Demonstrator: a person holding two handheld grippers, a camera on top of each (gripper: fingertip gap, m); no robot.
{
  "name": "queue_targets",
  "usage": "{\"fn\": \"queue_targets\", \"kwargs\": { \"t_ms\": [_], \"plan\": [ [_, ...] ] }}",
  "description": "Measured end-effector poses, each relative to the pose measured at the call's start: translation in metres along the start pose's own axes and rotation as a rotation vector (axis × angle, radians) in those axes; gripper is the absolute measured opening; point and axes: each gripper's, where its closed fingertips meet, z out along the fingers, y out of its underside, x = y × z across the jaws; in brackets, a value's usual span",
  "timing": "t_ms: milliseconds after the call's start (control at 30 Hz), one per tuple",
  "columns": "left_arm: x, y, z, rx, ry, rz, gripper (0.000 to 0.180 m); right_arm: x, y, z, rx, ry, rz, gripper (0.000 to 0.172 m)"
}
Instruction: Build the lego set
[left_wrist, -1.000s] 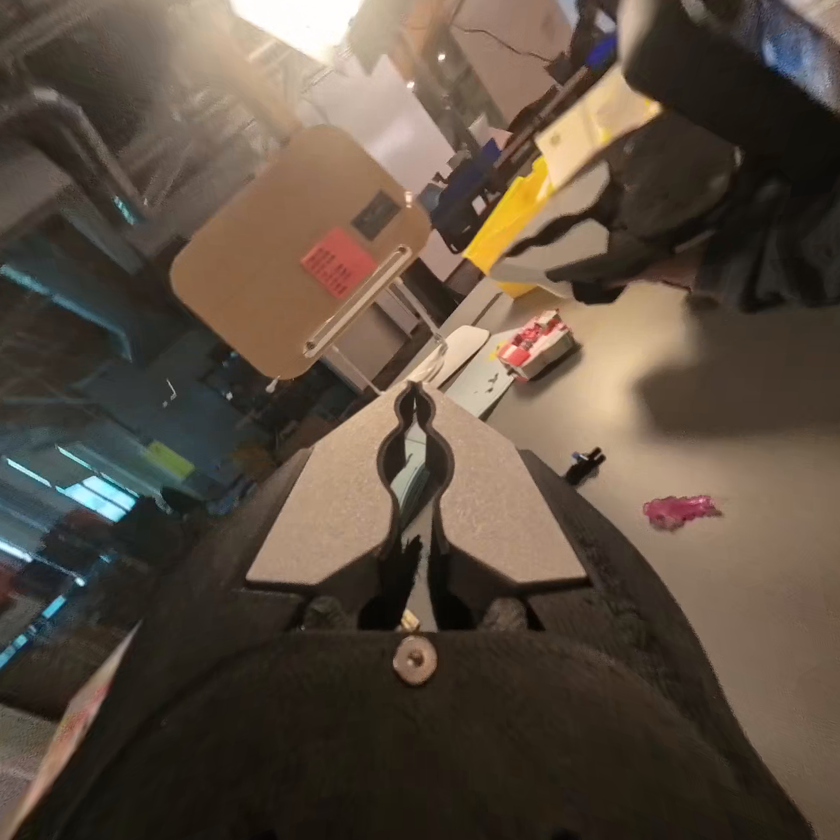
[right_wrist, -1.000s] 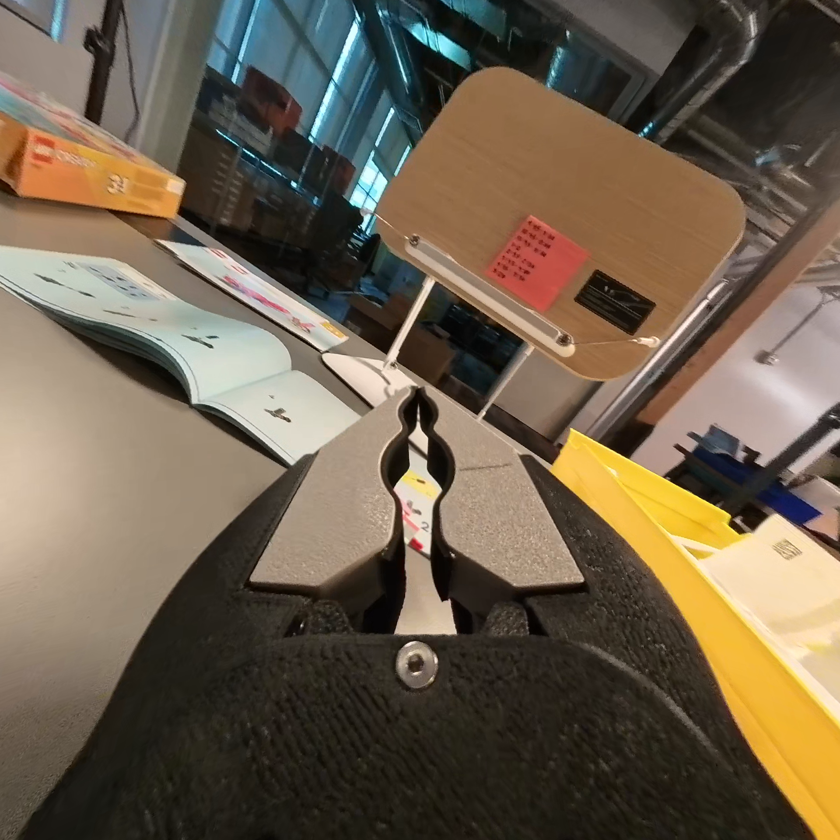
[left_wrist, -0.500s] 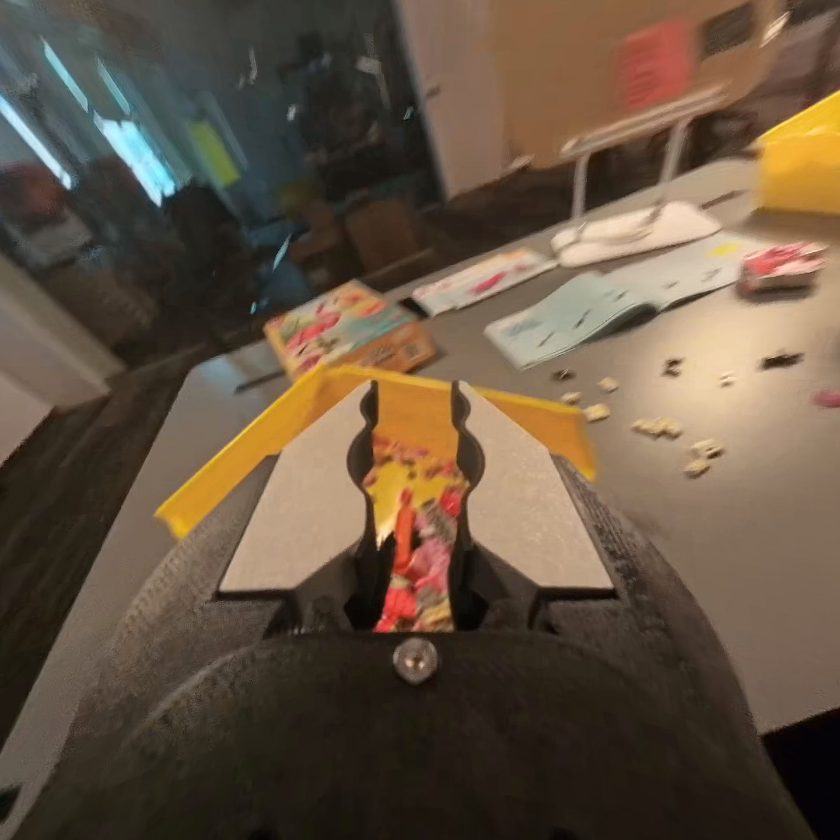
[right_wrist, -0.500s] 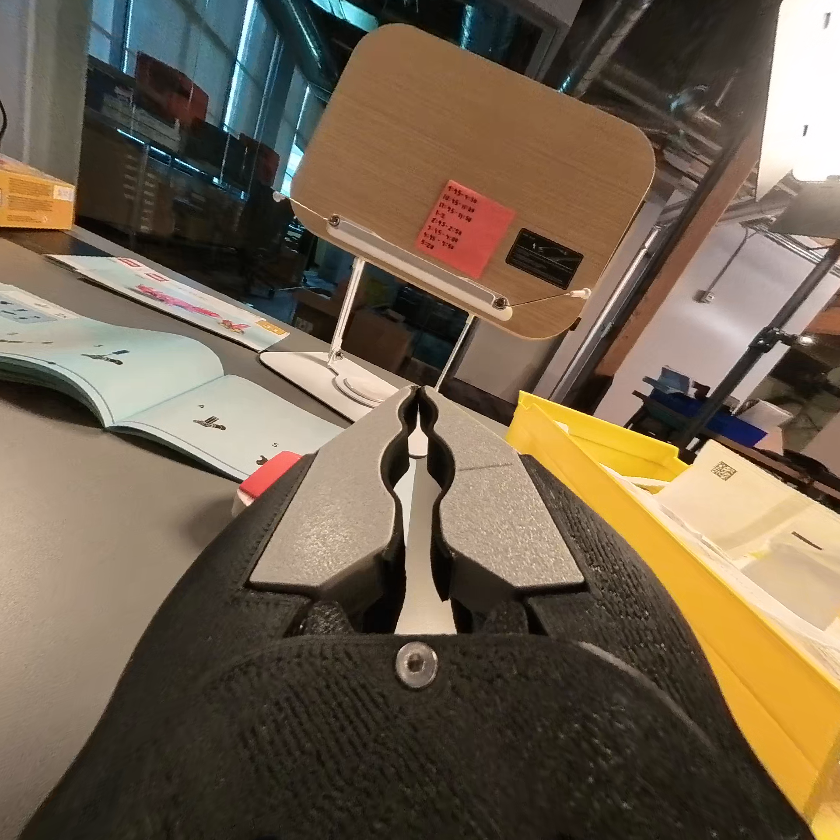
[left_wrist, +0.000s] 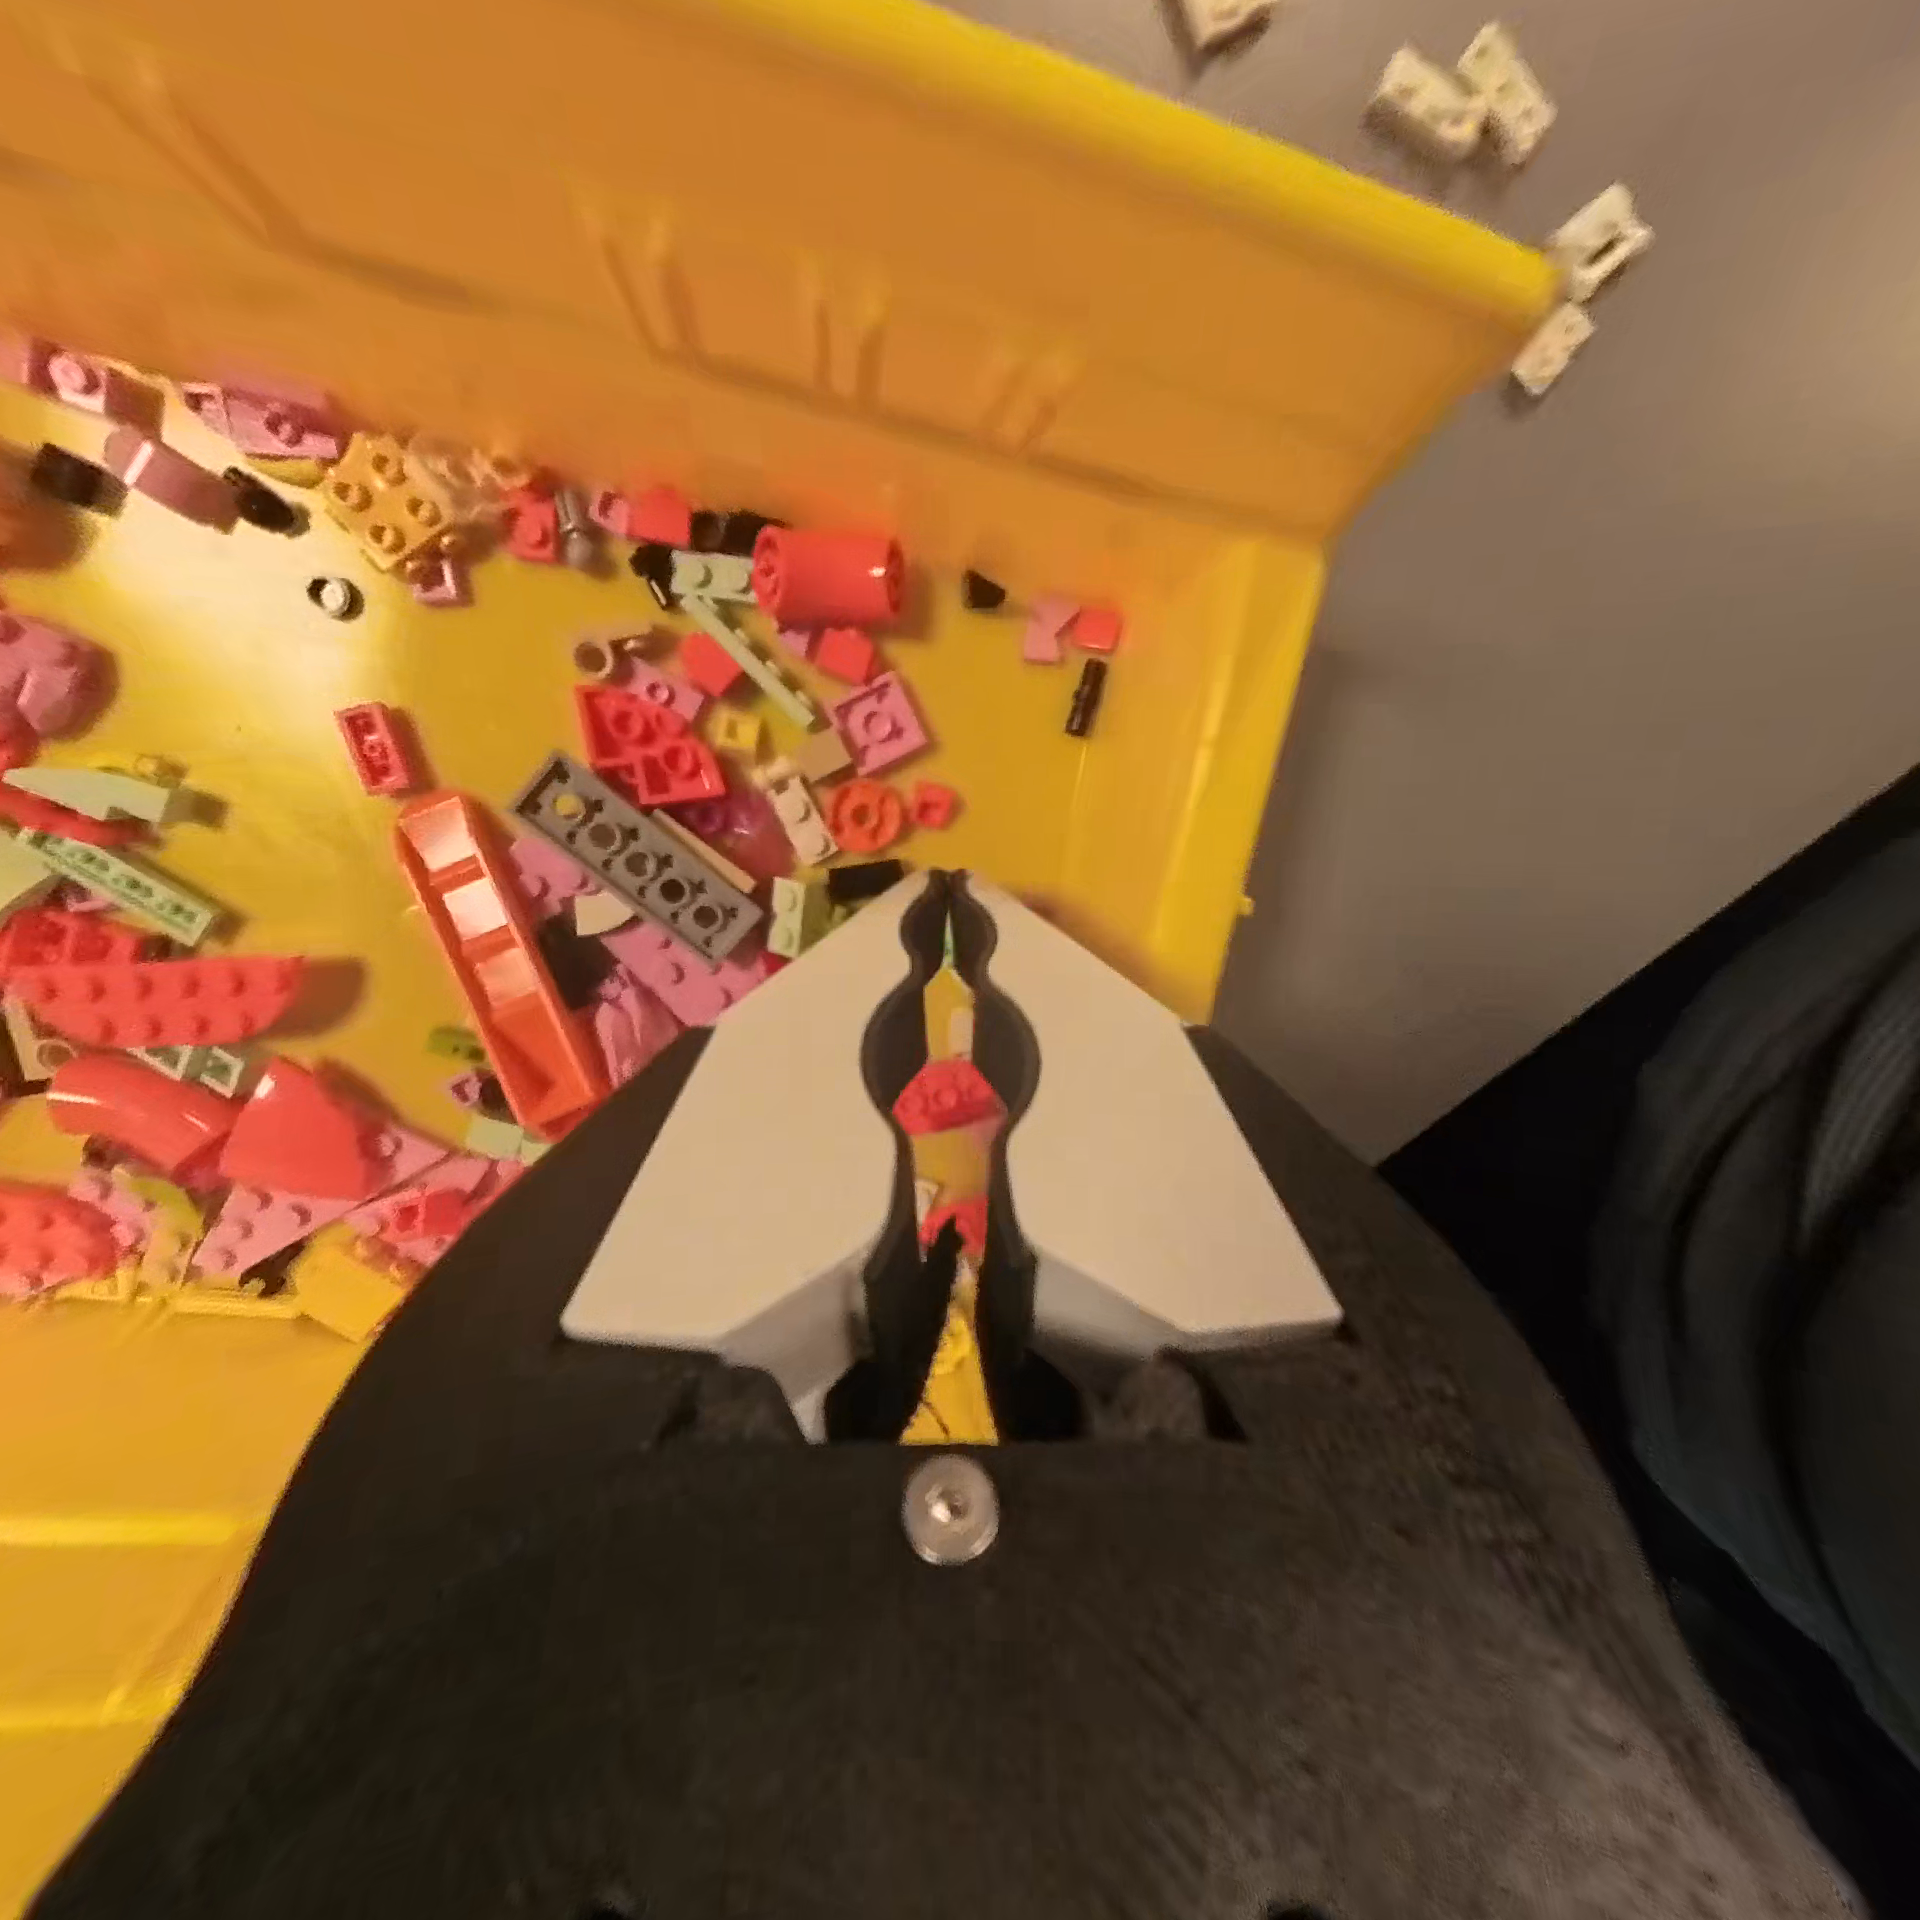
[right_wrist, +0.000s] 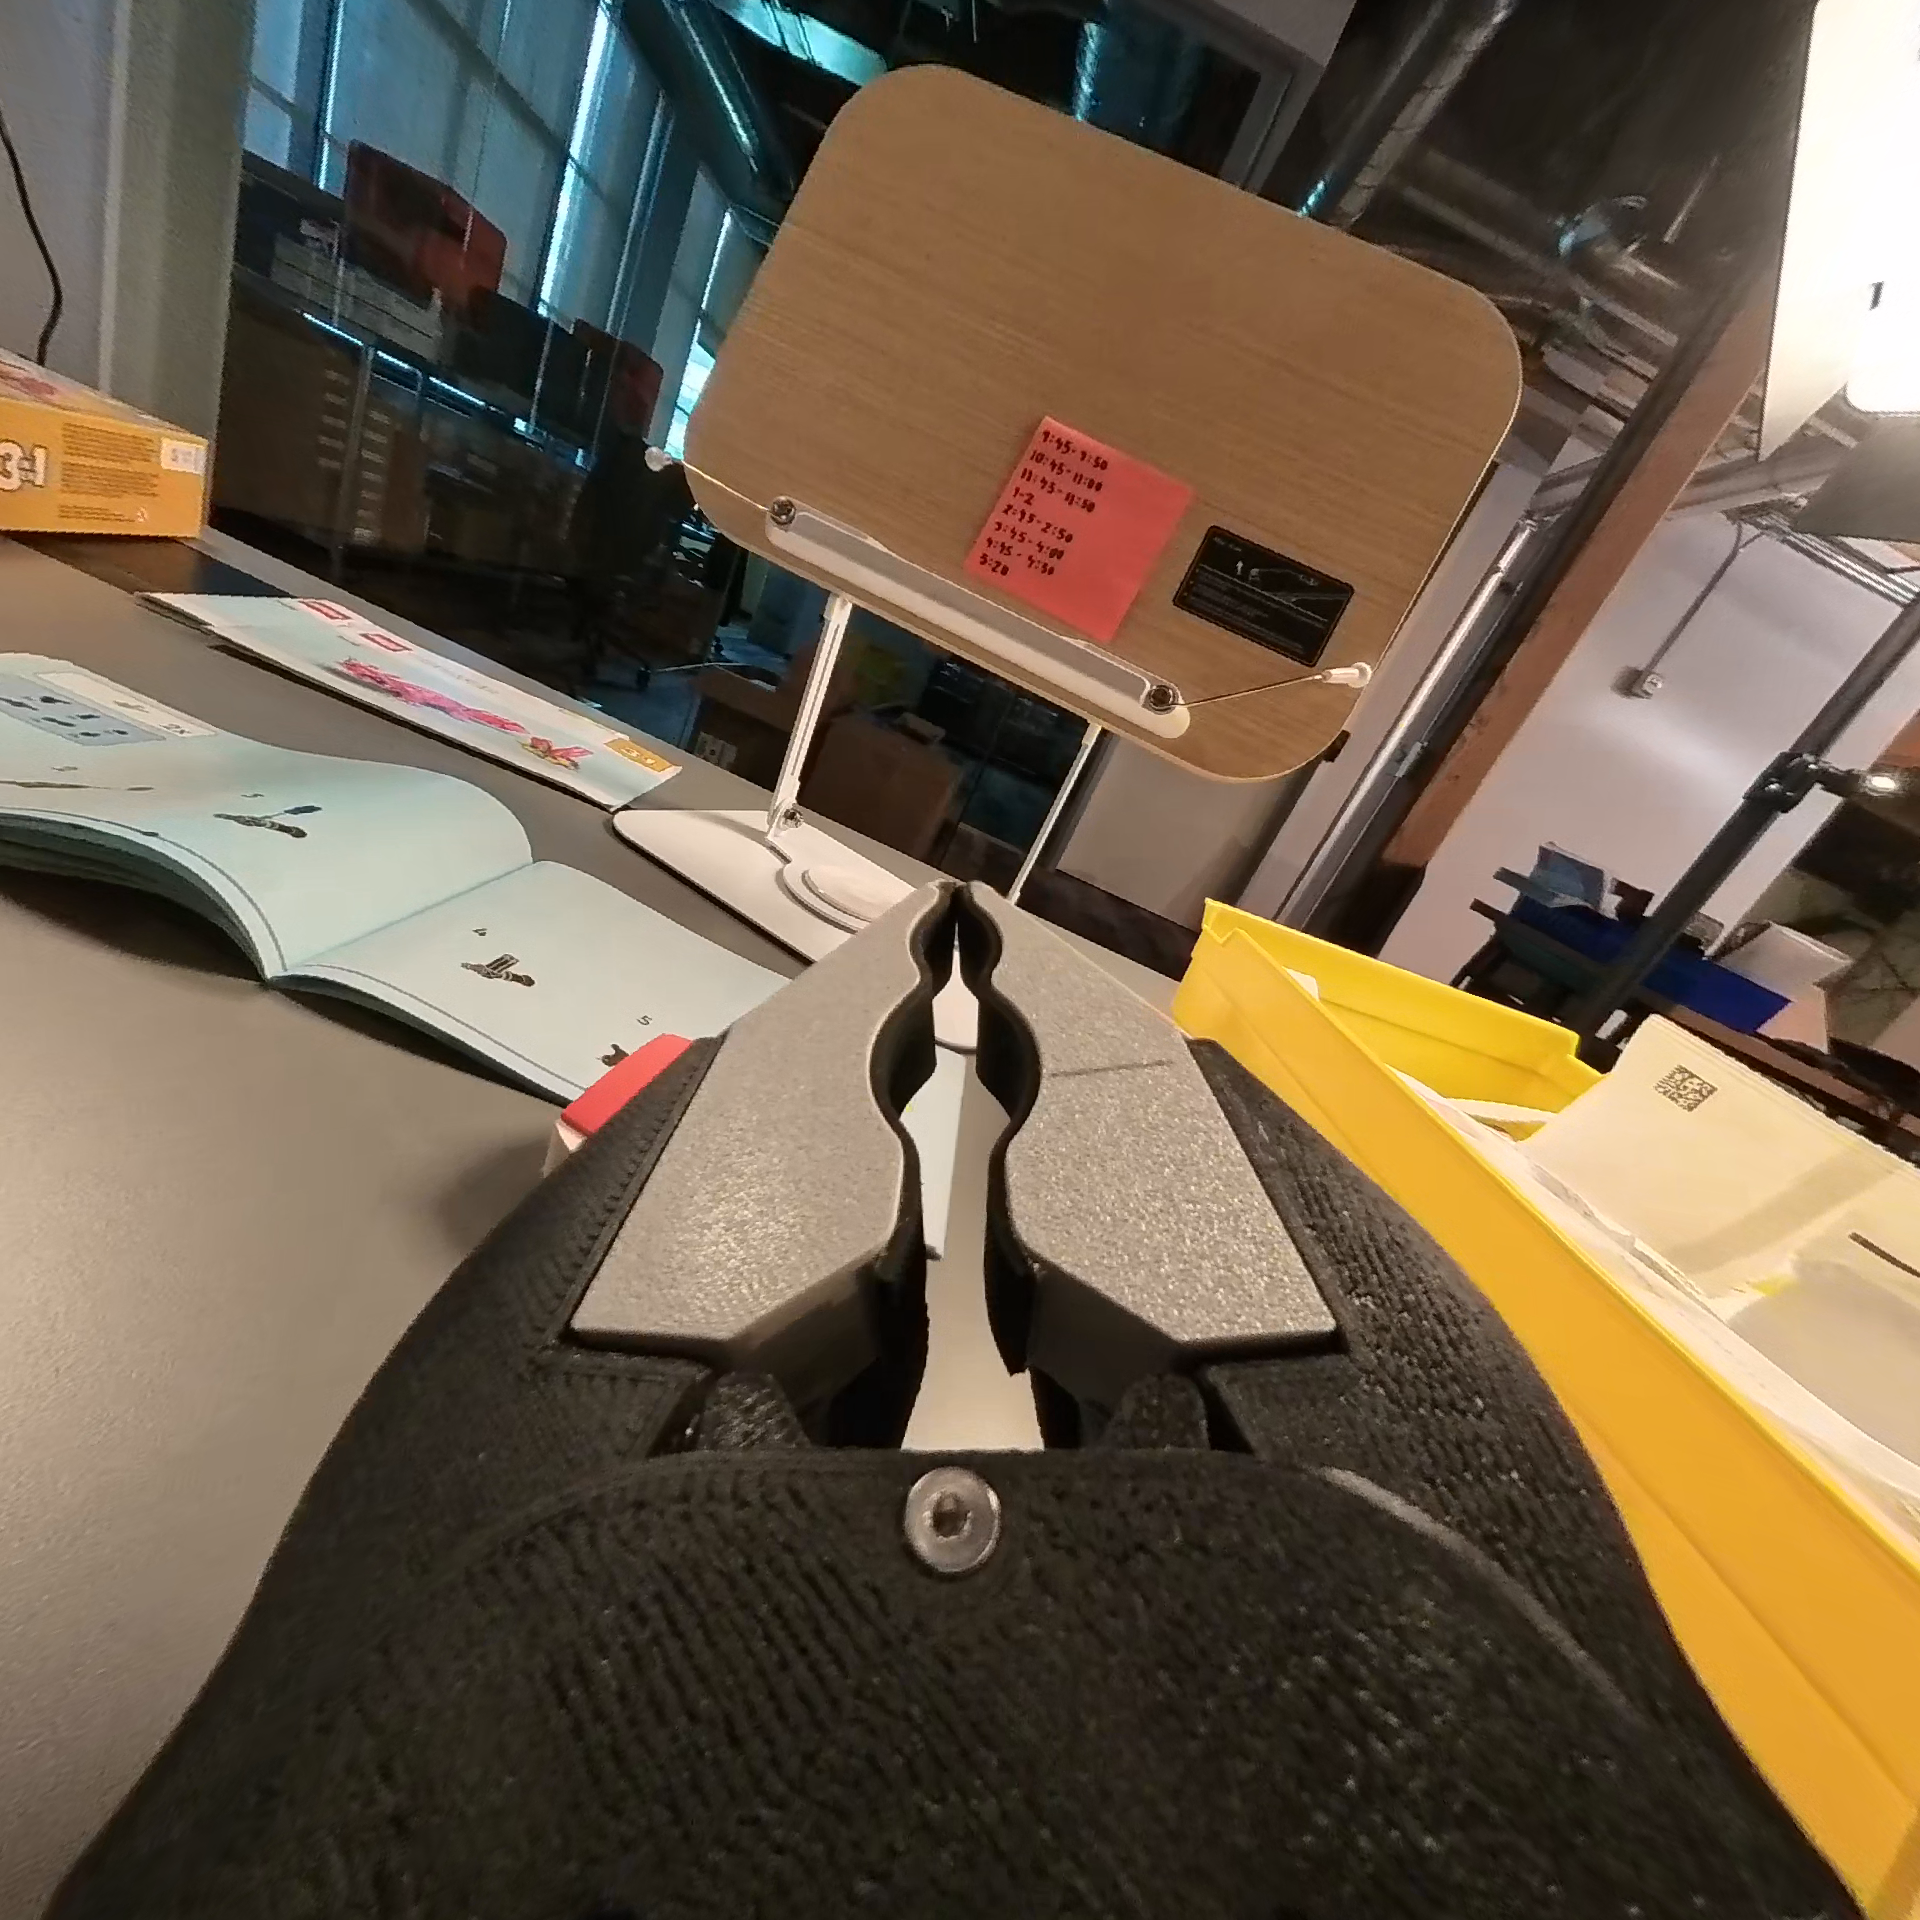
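Observation:
In the left wrist view my left gripper hangs over a yellow bin full of loose lego pieces, its tips near the bin's right wall. Its fingertips are together. A grey holed plate, a long orange piece and a red cylinder lie just left of and beyond the tips. In the right wrist view my right gripper is shut with nothing between the tips, low over the grey table. A red and white lego build peeks out at its left side.
An open instruction booklet, a second booklet and the lego box lie to the left. A wooden book stand stands ahead. A second yellow bin with bags is at the right. Small white pieces lie beyond the first bin. The grippers' ends are close to 50 centimeters from one another. My right tips are about 45 centimeters from the red cylinder, my left tips only 6 centimeters.
My left gripper swung from the table to over the yellow bin of pieces; its jaws stood apart half a second ago and are together now. My right gripper stayed shut and barely moved.

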Motion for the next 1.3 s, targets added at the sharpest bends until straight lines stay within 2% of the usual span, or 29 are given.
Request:
{"fn": "queue_targets", "kwargs": {
  "t_ms": [100,267,467,633,800,933,1033,1133,1200,1300],
  "plan": [
    [-0.009,0.007,0.014,-0.100,-0.019,-0.032,0.008,-0.001,0.000,0.000,0.003,-0.009,0.012,0.000],
    [-0.019,0.005,0.016,-0.134,-0.068,-0.070,0.014,-0.002,-0.001,0.001,0.013,-0.023,0.027,0.000],
    [-0.019,0.007,0.018,-0.161,-0.045,-0.108,0.016,-0.002,-0.002,0.002,0.024,-0.038,0.046,0.000],
    [-0.021,0.012,0.021,-0.206,-0.090,-0.029,0.016,-0.003,-0.003,0.002,0.031,-0.047,0.058,0.000],
    [-0.025,0.012,0.018,-0.185,-0.100,0.009,0.015,-0.005,-0.004,0.001,0.037,-0.058,0.067,0.000],
    [-0.025,-0.009,-0.005,-0.019,-0.118,0.021,0.015,-0.003,-0.004,0.002,0.036,-0.041,0.079,0.000],
    [-0.010,-0.050,-0.042,0.217,-0.182,0.105,0.015,-0.005,-0.006,0.004,0.046,-0.047,0.098,0.000],
    [0.035,-0.099,-0.079,0.475,-0.241,0.311,0.015,-0.013,-0.009,0.006,0.058,-0.077,0.100,0.000],
    [0.073,-0.128,-0.092,0.609,-0.261,0.451,0.015,-0.018,-0.012,0.006,0.069,-0.102,0.098,0.000],
    [0.135,-0.165,-0.080,0.723,-0.179,0.575,0.015,-0.024,-0.016,0.005,0.088,-0.131,0.091,0.000]
  ]
}}
